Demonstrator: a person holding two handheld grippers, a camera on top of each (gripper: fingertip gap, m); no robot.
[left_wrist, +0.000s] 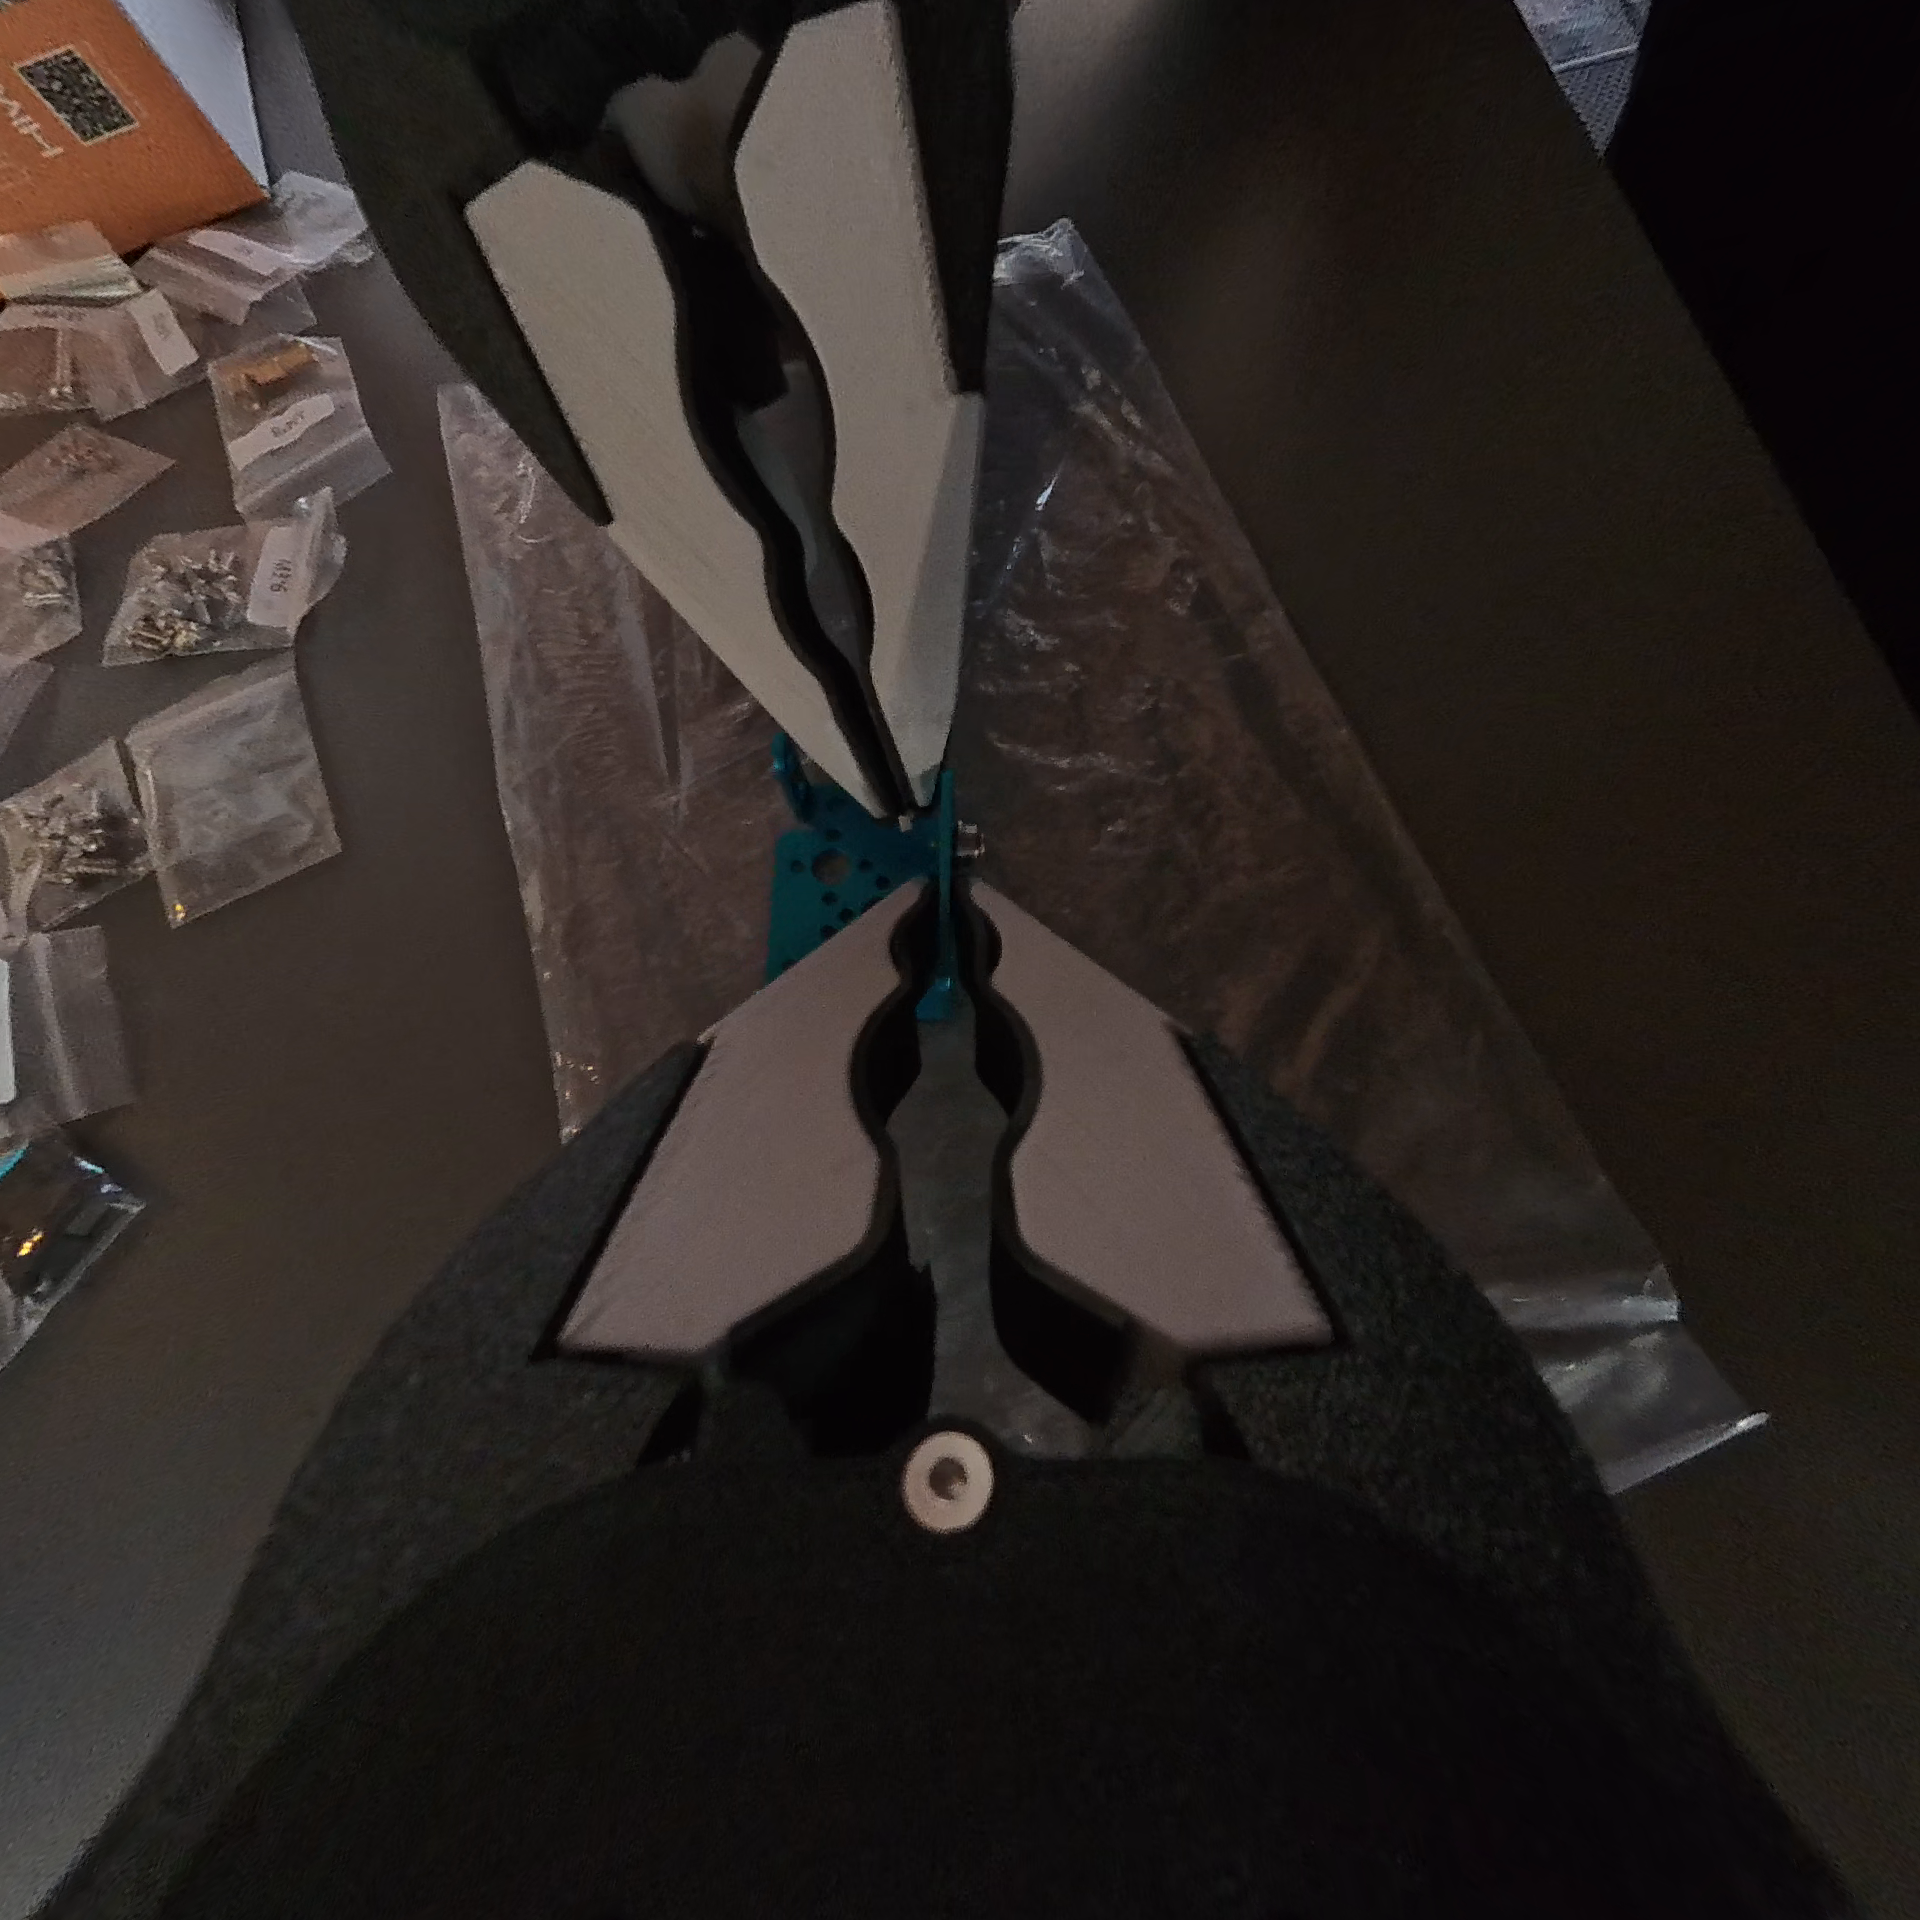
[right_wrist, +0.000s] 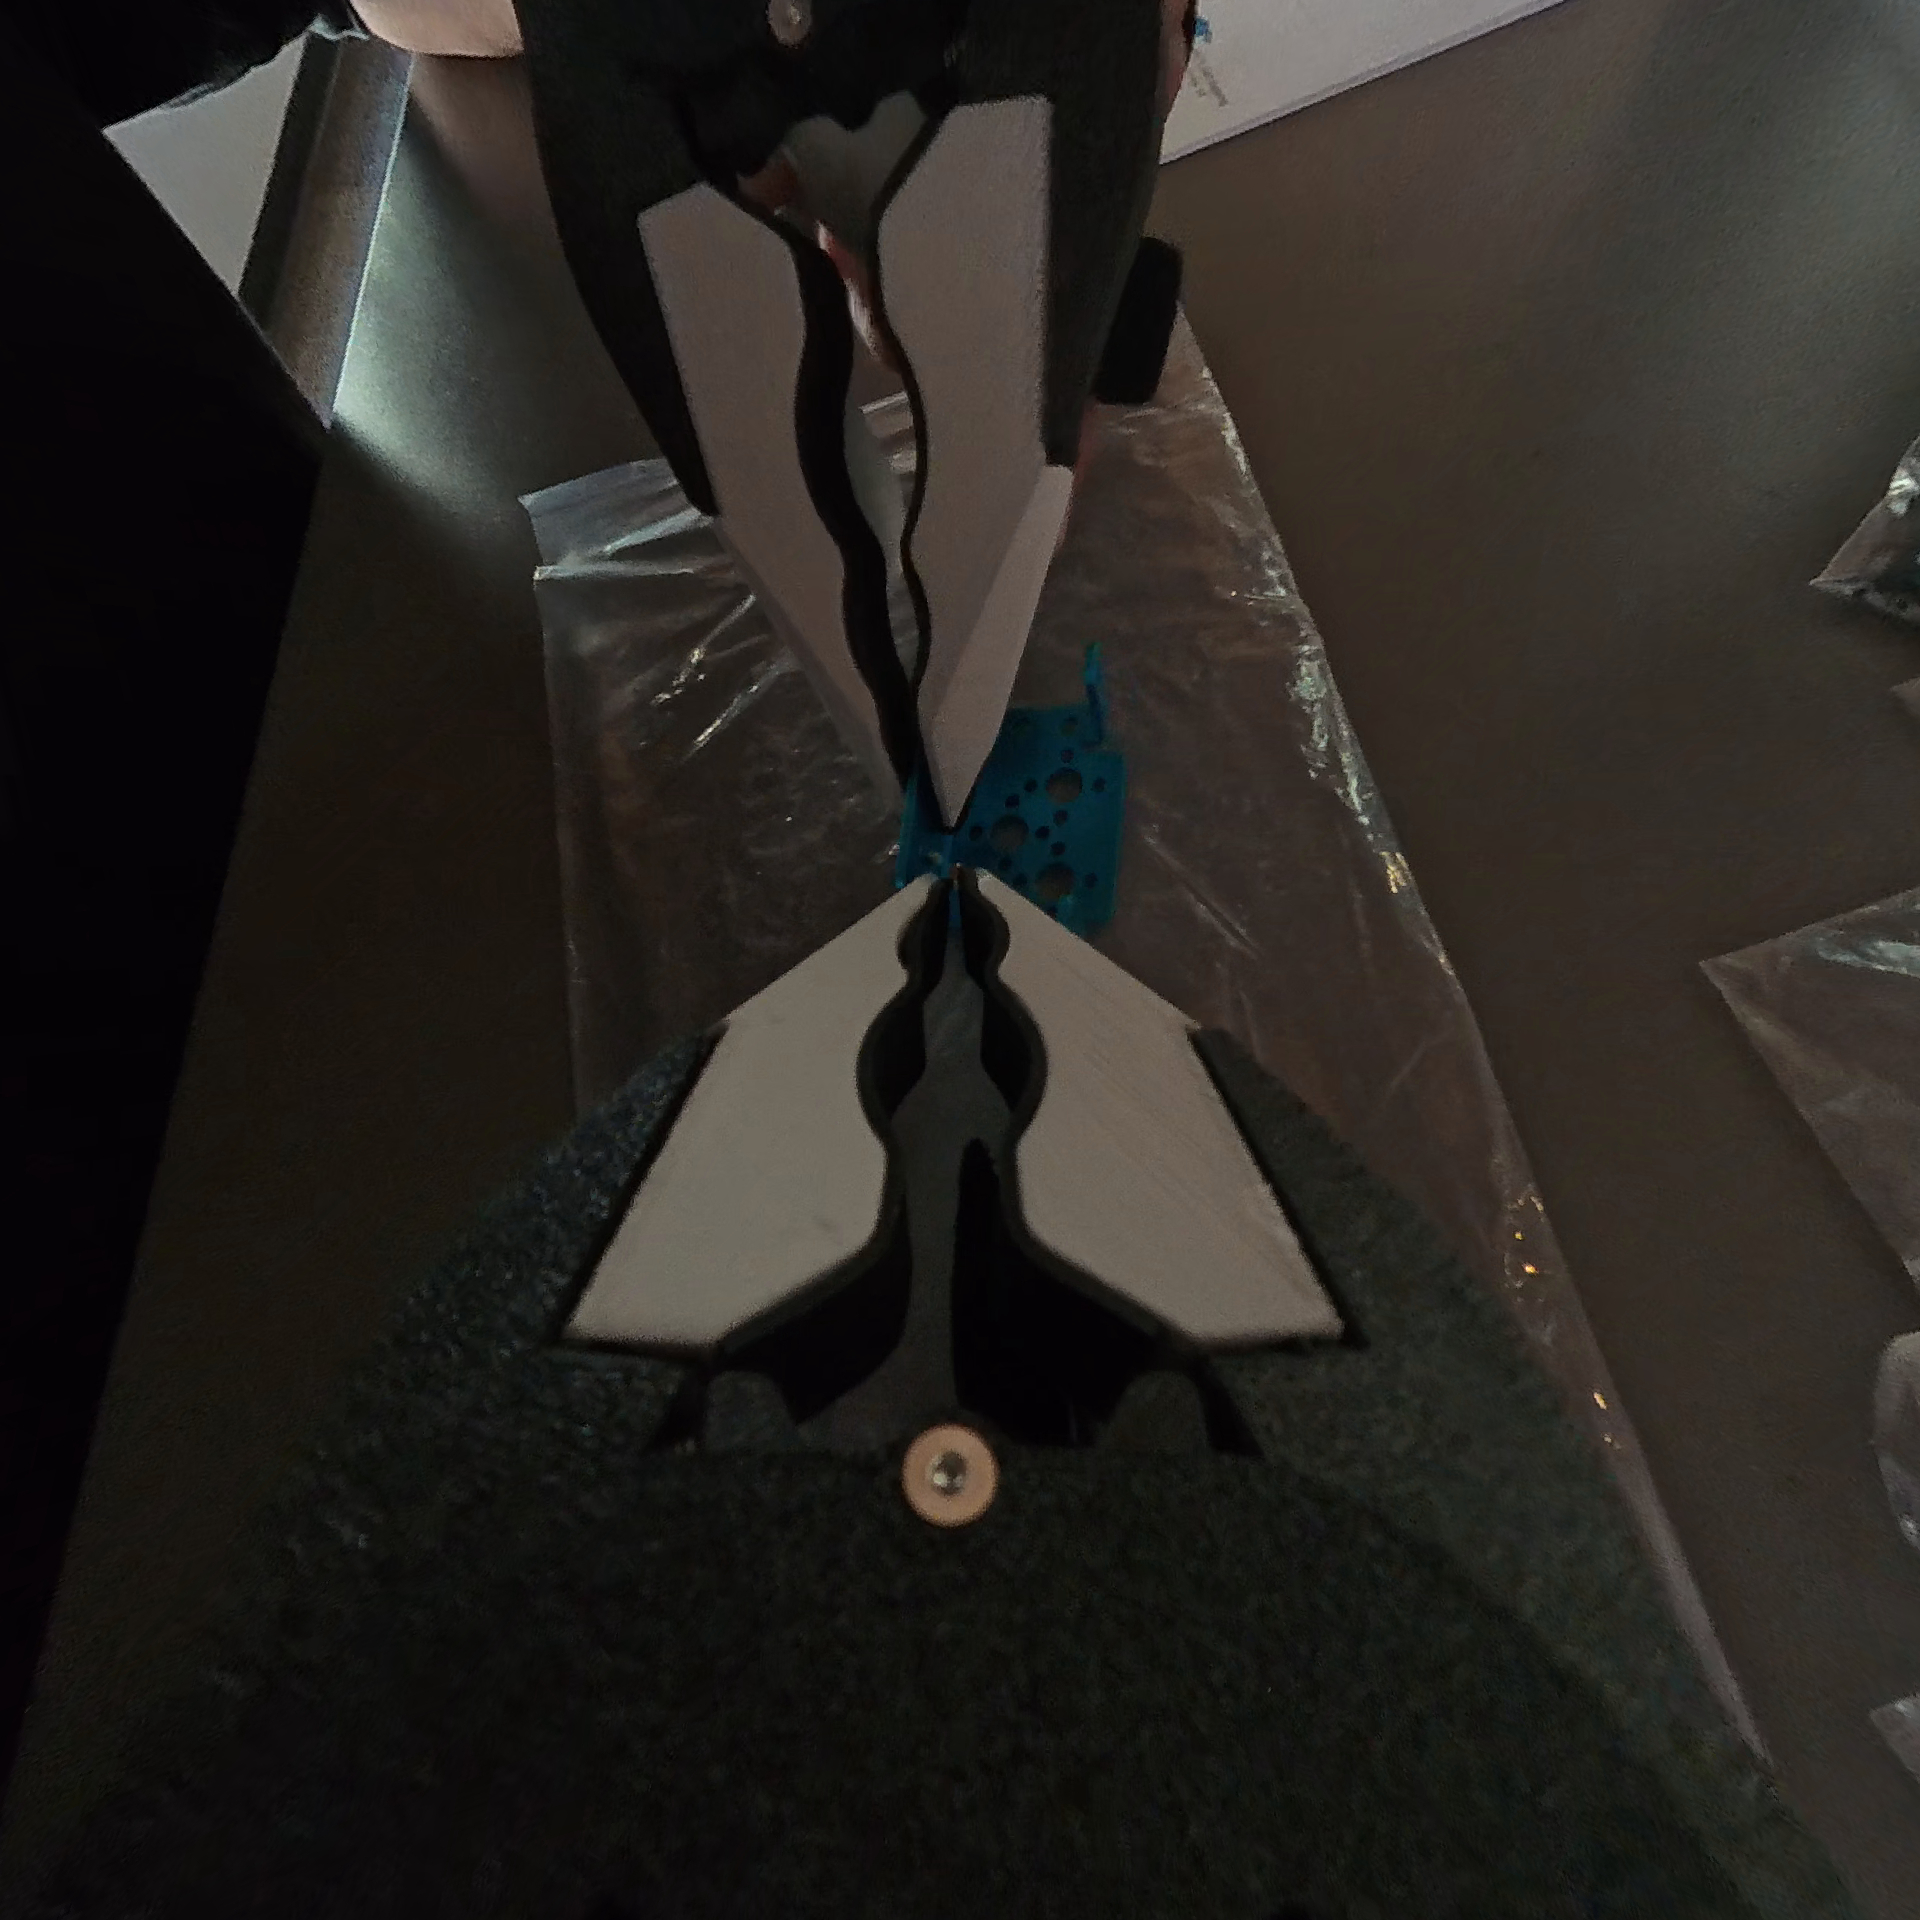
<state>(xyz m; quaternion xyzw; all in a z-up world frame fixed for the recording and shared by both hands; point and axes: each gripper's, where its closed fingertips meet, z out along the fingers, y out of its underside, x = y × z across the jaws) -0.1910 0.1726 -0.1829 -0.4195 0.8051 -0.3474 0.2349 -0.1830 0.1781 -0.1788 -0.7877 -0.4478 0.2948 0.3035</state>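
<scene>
The blue perforated metal bracket (left_wrist: 940, 883) sits at frame centre above a clear plastic bag (left_wrist: 1195, 727), pinched by the left gripper (left_wrist: 943, 902). The right gripper (right_wrist: 951, 878), tip to tip with it, is pressed together on a small screw (left_wrist: 906, 818). Hardware packets (left_wrist: 197, 592) lie at the left edge.

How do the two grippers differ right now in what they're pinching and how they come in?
The left gripper is shut on the upright flange of the blue perforated bracket; the right gripper is shut on a tiny part, too small to identify, at that bracket's top edge. Their tips point toward each other from opposite sides. Both meet at the bracket, above the clear plastic bag on the dark table.
</scene>
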